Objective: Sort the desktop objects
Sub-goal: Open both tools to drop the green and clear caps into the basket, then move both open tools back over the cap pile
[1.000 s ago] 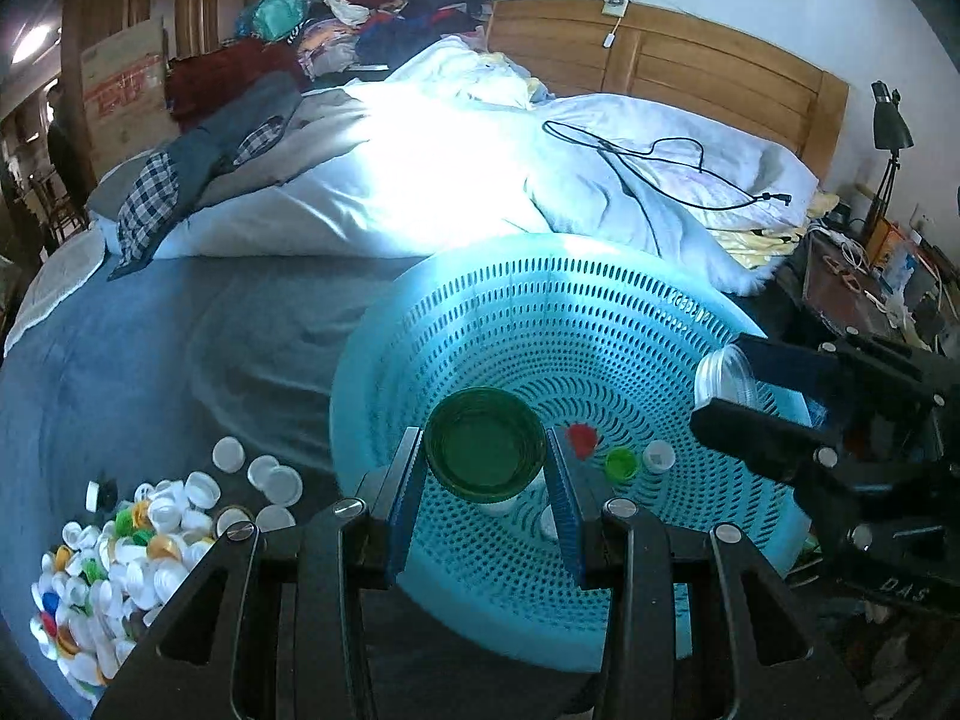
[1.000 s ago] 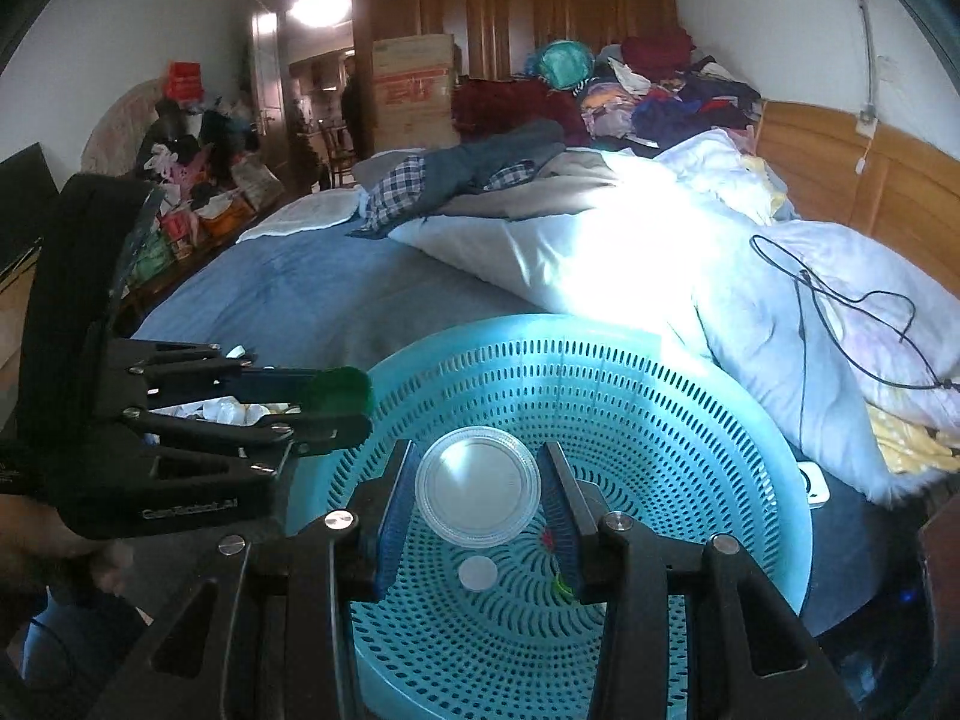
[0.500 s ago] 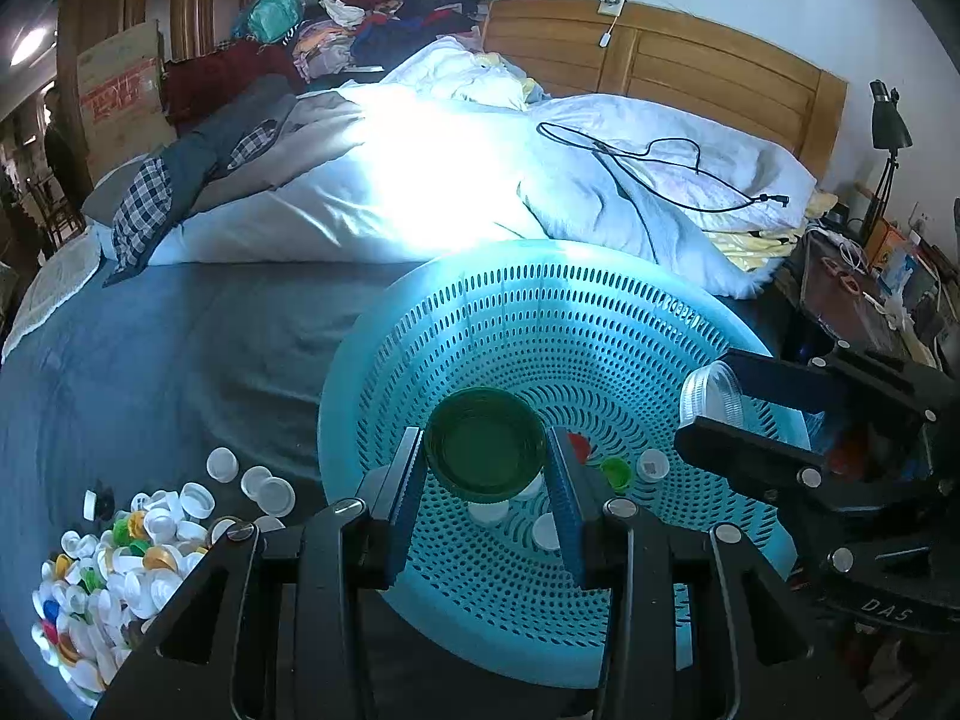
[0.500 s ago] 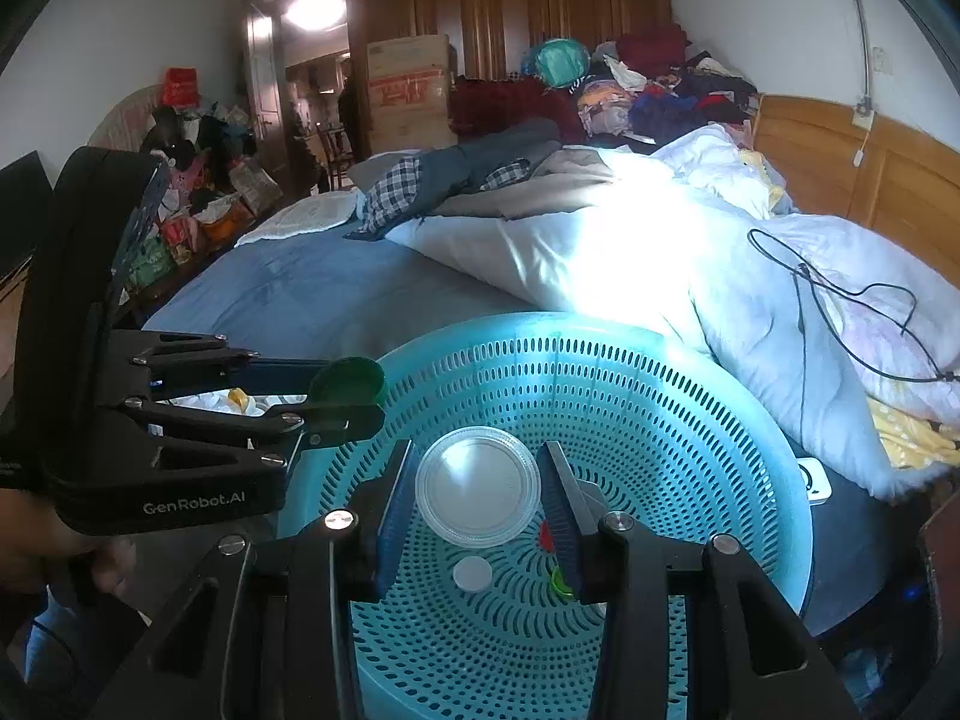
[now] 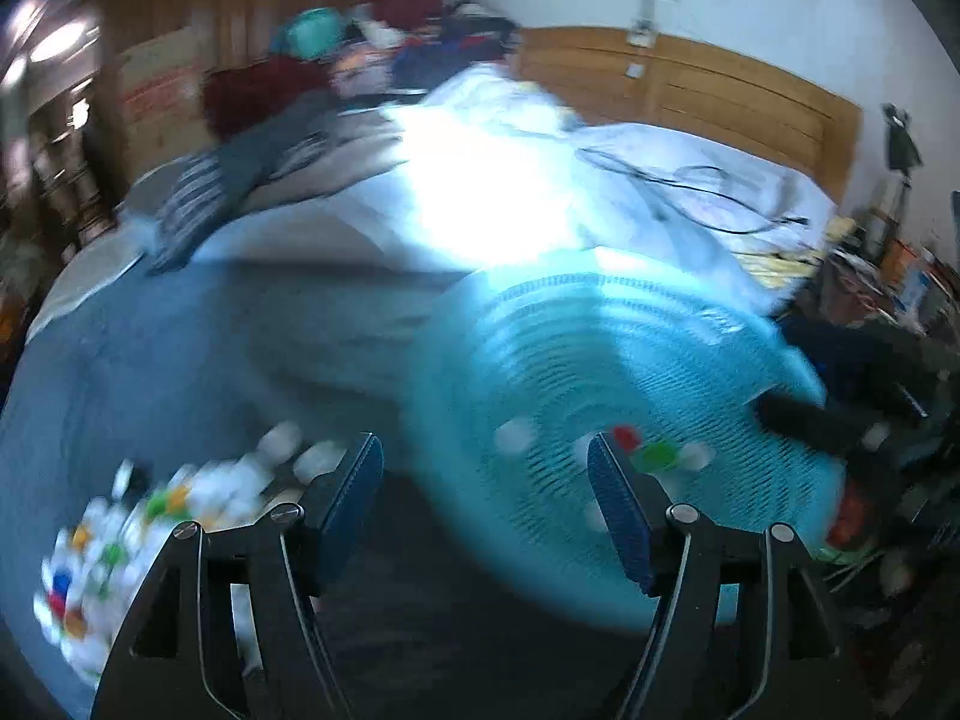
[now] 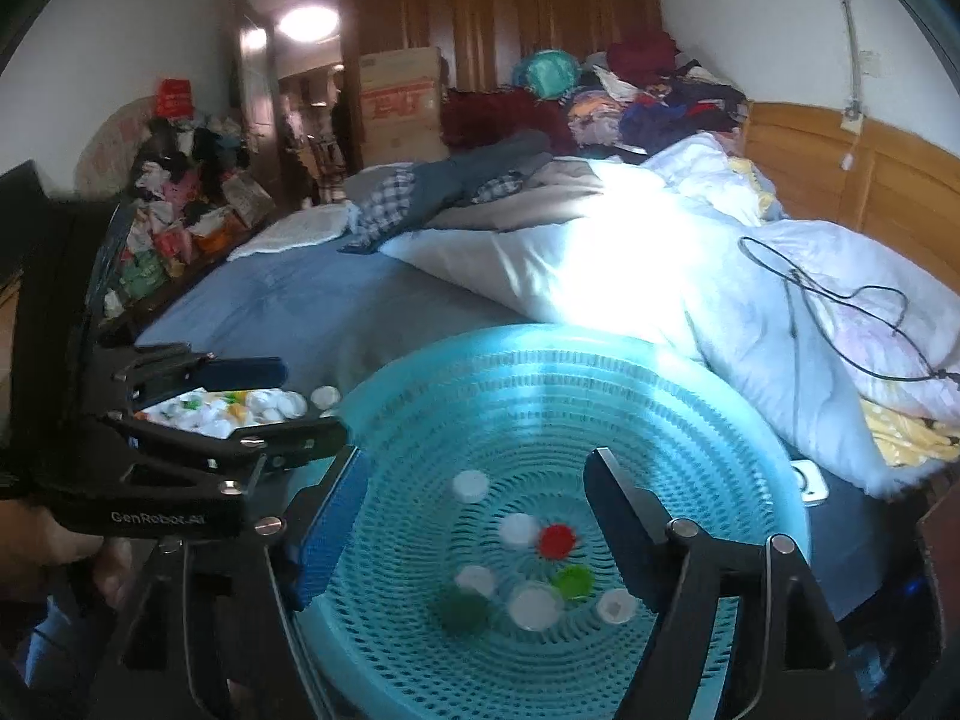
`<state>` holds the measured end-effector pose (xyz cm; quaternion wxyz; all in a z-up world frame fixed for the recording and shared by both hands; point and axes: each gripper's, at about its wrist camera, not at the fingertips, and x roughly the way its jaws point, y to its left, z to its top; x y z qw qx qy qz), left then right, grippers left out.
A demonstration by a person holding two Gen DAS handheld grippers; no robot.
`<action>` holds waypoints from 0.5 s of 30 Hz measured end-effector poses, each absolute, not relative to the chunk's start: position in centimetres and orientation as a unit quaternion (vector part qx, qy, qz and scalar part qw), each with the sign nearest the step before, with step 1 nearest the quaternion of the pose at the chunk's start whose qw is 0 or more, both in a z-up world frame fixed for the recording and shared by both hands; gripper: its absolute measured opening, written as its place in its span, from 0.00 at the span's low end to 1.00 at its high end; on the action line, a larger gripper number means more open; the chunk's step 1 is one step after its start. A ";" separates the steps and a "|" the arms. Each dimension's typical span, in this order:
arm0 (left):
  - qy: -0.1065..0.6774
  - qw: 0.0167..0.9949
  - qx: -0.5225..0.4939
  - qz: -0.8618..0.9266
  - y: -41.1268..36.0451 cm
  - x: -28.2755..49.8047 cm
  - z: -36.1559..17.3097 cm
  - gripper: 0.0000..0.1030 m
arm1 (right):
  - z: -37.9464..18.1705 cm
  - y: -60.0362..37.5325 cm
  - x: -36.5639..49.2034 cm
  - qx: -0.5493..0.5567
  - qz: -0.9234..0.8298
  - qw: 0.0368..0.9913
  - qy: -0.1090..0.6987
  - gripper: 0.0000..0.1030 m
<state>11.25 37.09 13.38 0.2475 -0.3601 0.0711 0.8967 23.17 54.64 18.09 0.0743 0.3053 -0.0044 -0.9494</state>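
Round turquoise perforated plastic basket (image 6: 690,420) sits on the blue bedsheet (image 6: 288,300). Inside it: dark green lid (image 6: 461,611), clear round lid (image 6: 534,606), red cap (image 6: 556,541), light green cap (image 6: 574,582), several white caps (image 6: 470,486).

Right gripper (image 6: 474,480): jaws have just been opening, now apart over the basket, nothing between them.

Left gripper (image 5: 485,468): likewise just opened, empty, view badly blurred. Heap of mixed loose bottle caps (image 5: 120,534) lies on the sheet beside the basket.

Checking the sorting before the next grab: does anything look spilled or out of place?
Nothing looks spilled. A few caps lie inside the basket; the rest sit heaped on the bed beside it.
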 end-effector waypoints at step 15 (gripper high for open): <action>-0.036 0.015 -0.400 0.916 13.1 14.7 4.3 0.63 | 13.9 45.2 23.1 0.351 -0.919 0.176 0.048 0.77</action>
